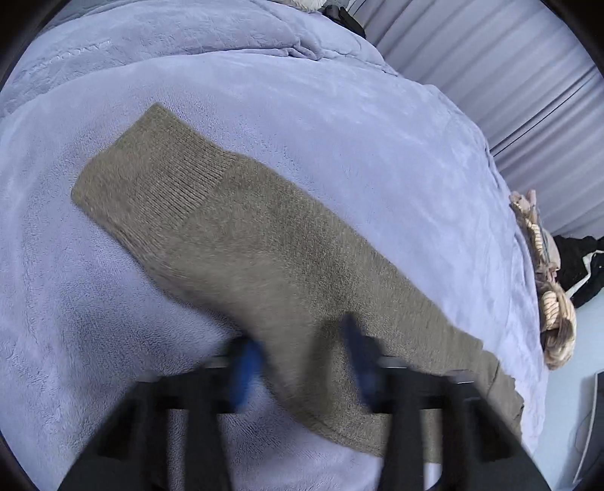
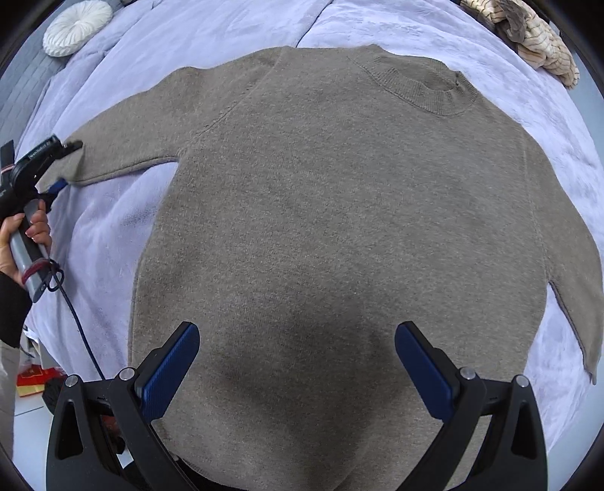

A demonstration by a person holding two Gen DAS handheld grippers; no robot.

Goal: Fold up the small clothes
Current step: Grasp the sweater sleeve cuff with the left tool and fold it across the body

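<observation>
A taupe knit sweater [image 2: 321, 189] lies flat, front up, on the lilac blanket [image 2: 105, 234], collar at the far right. My right gripper [image 2: 296, 332] hangs open above its lower body, nothing between the pads. At the left, a hand [image 2: 36, 226] holds my left gripper [image 2: 64, 165] at the cuff end of the left sleeve. In the left wrist view that sleeve [image 1: 245, 226] runs away up-left, ribbed cuff farthest. The left gripper [image 1: 304, 360] is blurred, its blue fingers set down on the sleeve with knit fabric between them.
A heap of striped cream clothes [image 2: 536, 34] lies at the bed's far right corner, also the striped heap [image 1: 555, 313] by the bed edge. A round white cushion [image 2: 77, 26] sits at the far left. A dark cable [image 2: 81, 332] trails from the left handle.
</observation>
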